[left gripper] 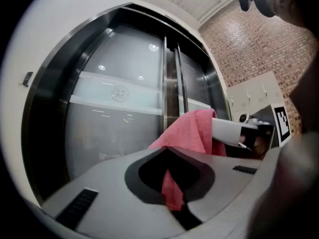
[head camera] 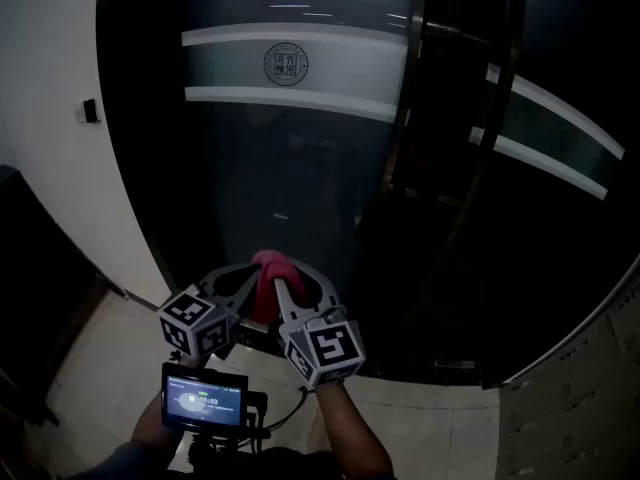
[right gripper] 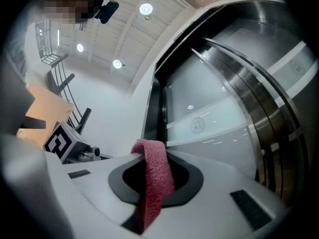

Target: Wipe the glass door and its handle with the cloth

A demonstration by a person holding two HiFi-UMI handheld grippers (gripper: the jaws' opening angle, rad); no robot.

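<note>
**Item 1. Cloth**: pink terry. It sits at the lower centre of the head view, bunched between the two gripper tips in front of the lower part of the glass. Whether it touches the glass cannot be told.

**Item 2. Left gripper**: jaws closed on the cloth. A strip of it hangs down through the dark opening behind the tips, and the rest rises toward the upper right of the left gripper view. Its marker cube is at the lower left of the head view.

**Item 3. Right gripper**: jaws pinched on the same cloth, which folds over the tips and trails down through the opening. It lies just beside the left gripper (their tips nearly meet at the cloth).

**Item 4. Glass door**: dark and tall, filling the centre of the head view. A pale frosted band crosses the upper frame and carries a round emblem.

**Item 5. Vertical metal bars**: these run along the door's edge, at the centre of the left gripper view. Whether they are handle or frame cannot be told.

**Item 6. Surroundings**: a white wall at the left of the head view. Pale floor tiles at the lower left. A small lit screen at the bottom. A brick wall at the upper right of the left gripper view.
</note>
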